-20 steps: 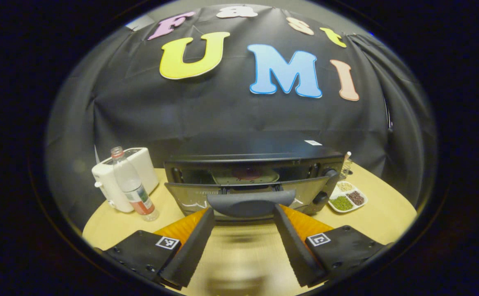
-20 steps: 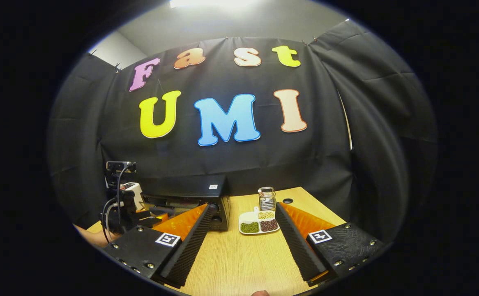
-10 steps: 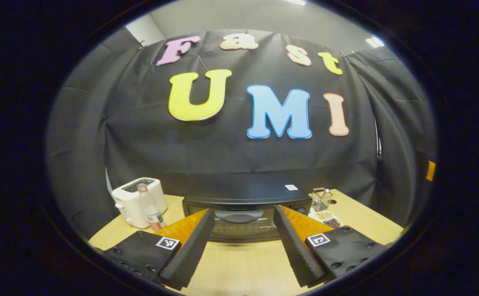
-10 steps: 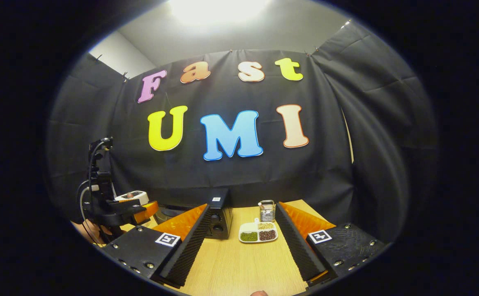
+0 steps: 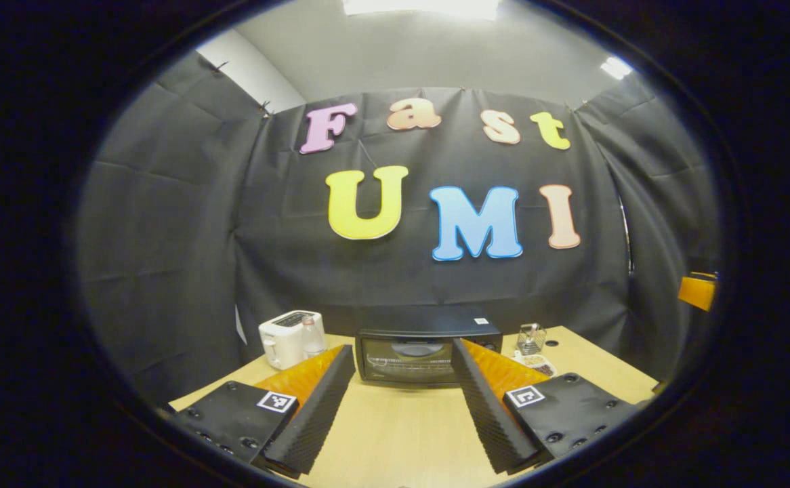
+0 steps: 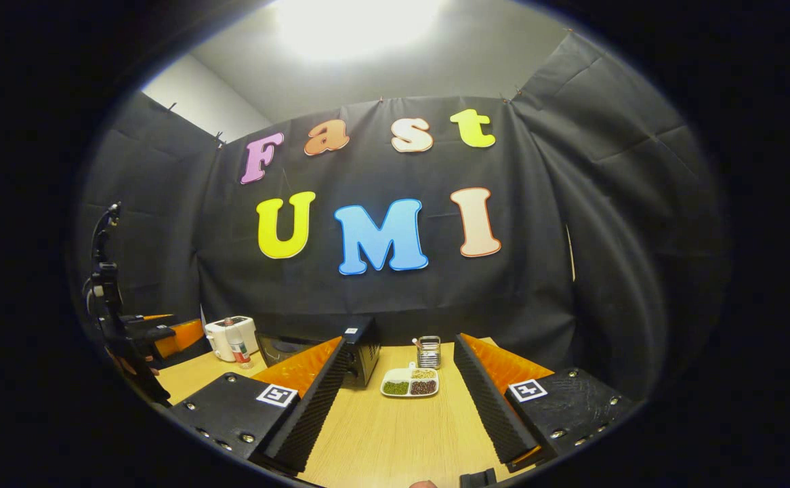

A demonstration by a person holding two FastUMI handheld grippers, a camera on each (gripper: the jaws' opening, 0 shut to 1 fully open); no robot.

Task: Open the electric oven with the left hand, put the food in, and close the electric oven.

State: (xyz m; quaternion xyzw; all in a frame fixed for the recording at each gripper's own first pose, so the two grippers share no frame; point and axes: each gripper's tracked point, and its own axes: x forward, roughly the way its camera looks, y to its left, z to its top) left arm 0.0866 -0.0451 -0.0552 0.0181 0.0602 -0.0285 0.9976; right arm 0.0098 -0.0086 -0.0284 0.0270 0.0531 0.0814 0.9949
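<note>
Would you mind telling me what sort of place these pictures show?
Probably a staged kitchen booth: an electric oven, a toaster and a divided snack dish share a wooden table before a black cloth wall.

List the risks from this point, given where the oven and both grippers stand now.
1. The oven door looks shut, but whether it latched fully cannot be told from this far.
2. The left gripper and right gripper are both open and empty above the table; a careless sweep could hit the divided dish of beans or the bottle beside the toaster.
</note>
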